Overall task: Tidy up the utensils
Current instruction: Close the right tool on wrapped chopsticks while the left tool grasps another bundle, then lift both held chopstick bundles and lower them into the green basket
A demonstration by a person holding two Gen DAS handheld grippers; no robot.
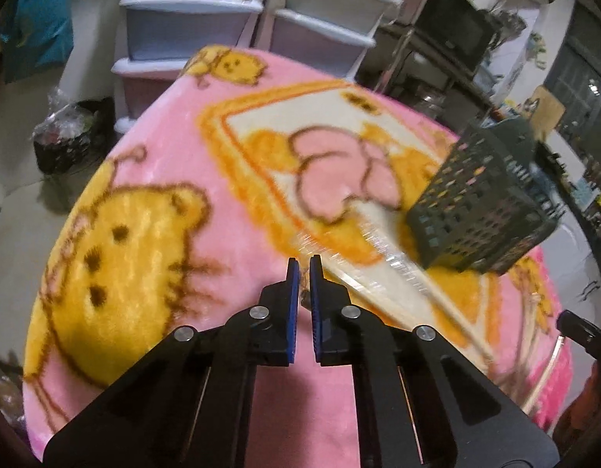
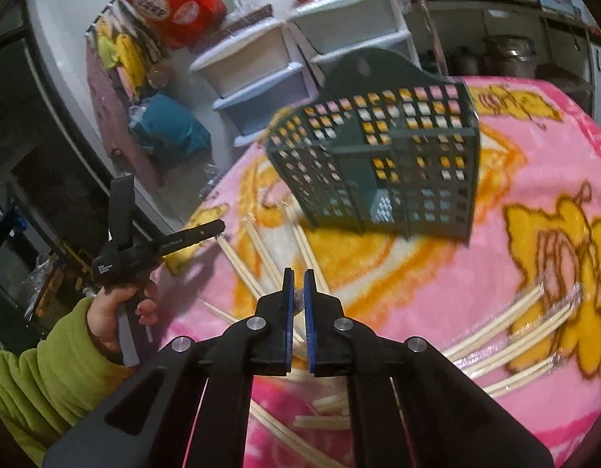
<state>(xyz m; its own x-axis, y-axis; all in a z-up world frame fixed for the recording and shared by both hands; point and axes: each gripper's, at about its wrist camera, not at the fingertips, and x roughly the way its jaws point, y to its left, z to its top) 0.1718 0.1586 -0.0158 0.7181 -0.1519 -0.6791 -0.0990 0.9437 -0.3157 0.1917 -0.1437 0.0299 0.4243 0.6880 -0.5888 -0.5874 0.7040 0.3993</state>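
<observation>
Green basket [image 1: 483,202] beside wrapped chopsticks [image 1: 382,261]

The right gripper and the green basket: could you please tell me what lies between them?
In the right wrist view, wrapped chopsticks lie on the pink blanket between the right gripper and the green basket.

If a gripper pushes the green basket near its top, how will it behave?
The basket looks like thin perforated plastic, so probably light. It is tall and stands on a soft blanket, so a high push would likely tip it rather than slide it.
</observation>
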